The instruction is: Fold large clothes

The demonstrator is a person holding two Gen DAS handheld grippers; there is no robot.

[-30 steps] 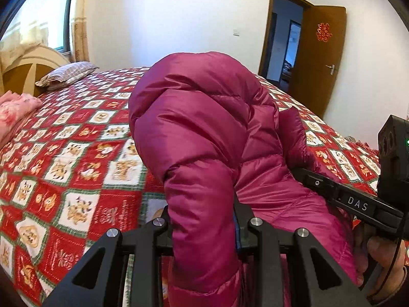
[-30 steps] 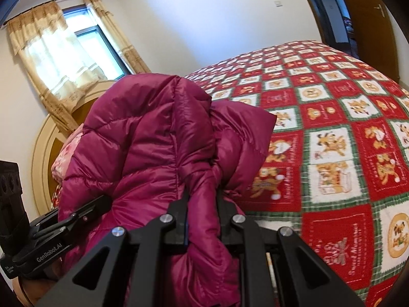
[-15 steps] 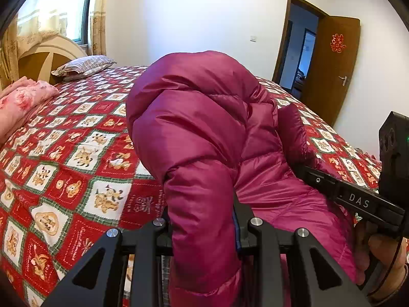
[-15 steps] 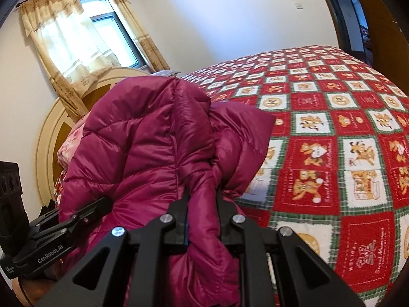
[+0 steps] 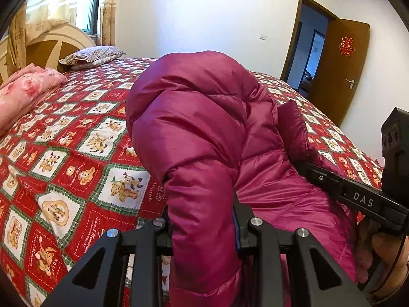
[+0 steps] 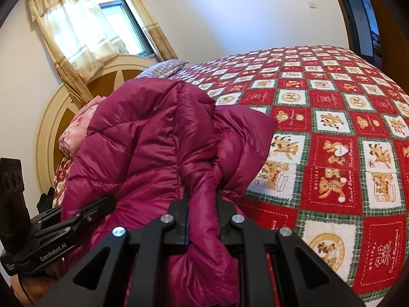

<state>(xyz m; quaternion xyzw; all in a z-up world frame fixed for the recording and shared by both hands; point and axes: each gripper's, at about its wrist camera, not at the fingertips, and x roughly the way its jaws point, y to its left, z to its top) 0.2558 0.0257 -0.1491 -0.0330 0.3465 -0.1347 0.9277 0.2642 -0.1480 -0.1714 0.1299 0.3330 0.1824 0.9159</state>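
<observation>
— Where is the jacket (image 5: pixel 204 117) being kept at this moment?

— It is being held up above the bed (image 5: pixel 76 138), in a big puffy heap. The dark pink down jacket (image 6: pixel 153 148) is being gripped from two sides, and its lower folds are hanging down toward the red checked bedspread (image 6: pixel 332 138).

— What is being done by the left claw (image 5: pixel 203 227)?

— It is being closed tightly on a thick roll of the jacket. The cloth is being squeezed between both fingers and is bulging out above and below them.

— And the right claw (image 6: pixel 202 220)?

— The same is being done there. A bunched fold of the jacket is being pinched between its fingers, which are nearly closed on the cloth.

— What else is being seen around it?

— A striped pillow (image 5: pixel 93 55) and a folded pink blanket (image 5: pixel 28 89) are lying near the headboard (image 6: pixel 84 89). A brown door (image 5: pixel 340 69) is standing open on the far wall.
</observation>
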